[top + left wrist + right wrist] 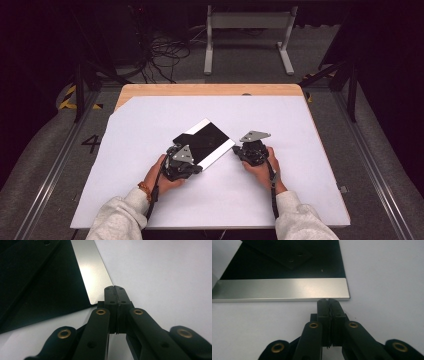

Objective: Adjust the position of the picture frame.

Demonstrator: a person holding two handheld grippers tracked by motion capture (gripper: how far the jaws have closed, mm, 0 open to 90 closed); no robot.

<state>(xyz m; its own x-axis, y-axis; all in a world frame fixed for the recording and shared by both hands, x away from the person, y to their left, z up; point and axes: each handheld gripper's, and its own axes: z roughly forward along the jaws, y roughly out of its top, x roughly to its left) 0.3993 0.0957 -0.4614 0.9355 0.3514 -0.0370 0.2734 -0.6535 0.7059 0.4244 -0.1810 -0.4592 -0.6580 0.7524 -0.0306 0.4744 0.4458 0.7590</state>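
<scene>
1. Well, nearest me are the person's two forearms in pale sleeves, coming in over the near edge of the white sheet (150, 200) that covers the table (210, 90).
2. The left gripper (115, 287) has its jaws pressed flat together with nothing between them. In its own view the tips sit right at a corner of the plate (50, 285), by the end of the silver strip (92, 272); whether they touch that corner I cannot tell.
3. The right gripper (328, 300) is likewise closed and empty. Its tips stand against the long silver edge (282, 292) of the plate, near one end, touching it or very nearly so.
4. The plate (210, 140) itself lies flat on the sheet, turned at a slant, between the two grippers in the high view (182, 162) (252, 150). It is dark with one bright strip along a side.
5. A smaller black piece with holes (284, 252) lies on top of the dark part, toward the far side.
6. My reading: the step in hand is nudging or squaring the plate with closed tips, one at a corner, one on the edge. Nothing is being lifted.
7. The next move would call for a gentle, low push from both sides together. Too much from one side would likely spin the plate, and a jolt could shift the loose piece on top.
8. Farther off, beyond the table, stand a grey frame (247, 30) and a tangle of cables (165, 55) on the floor.
</scene>
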